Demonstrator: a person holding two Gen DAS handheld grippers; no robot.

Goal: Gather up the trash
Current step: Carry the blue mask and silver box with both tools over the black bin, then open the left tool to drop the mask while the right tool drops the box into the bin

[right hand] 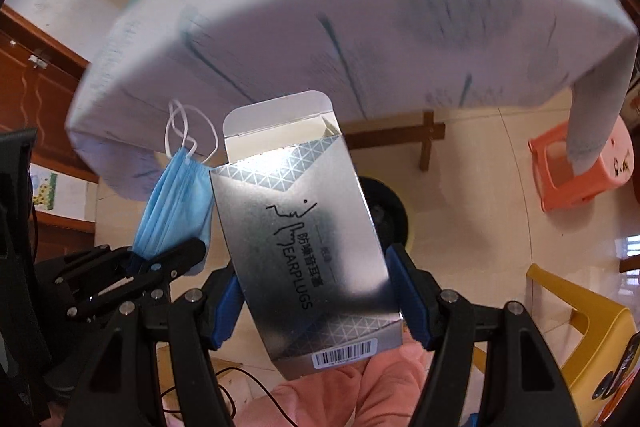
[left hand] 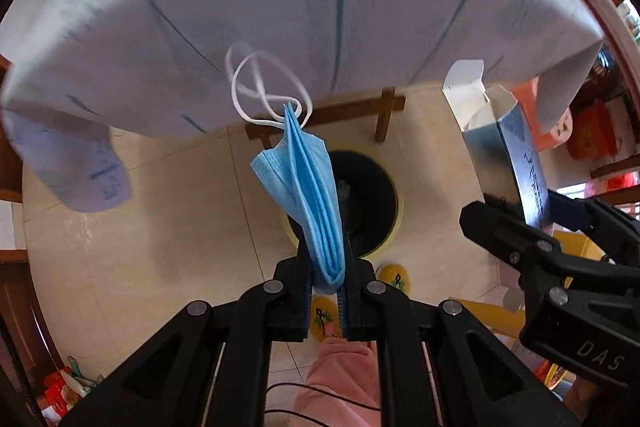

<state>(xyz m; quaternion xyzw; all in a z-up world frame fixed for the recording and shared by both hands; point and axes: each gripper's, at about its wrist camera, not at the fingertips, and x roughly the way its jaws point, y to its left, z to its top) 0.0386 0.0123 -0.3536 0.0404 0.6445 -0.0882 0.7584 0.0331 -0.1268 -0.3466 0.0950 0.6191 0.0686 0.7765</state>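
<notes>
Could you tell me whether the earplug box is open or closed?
Open: the earplug box has its top flap standing up, showing the pale inside.

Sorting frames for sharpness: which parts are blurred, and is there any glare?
Left wrist view: tablecloth motion-smeared, face mask sharp. Right wrist view: tablecloth equally streaked, earplug box crisp with glare on its silver face; fisheye bends the floor tile lines in both views.

Left black two-finger gripper (left hand: 326,259) points straight down, jaws pinched tight; right black blue-padded gripper (right hand: 316,291) sits at its 3 o'clock, jaws spread wide.
</notes>
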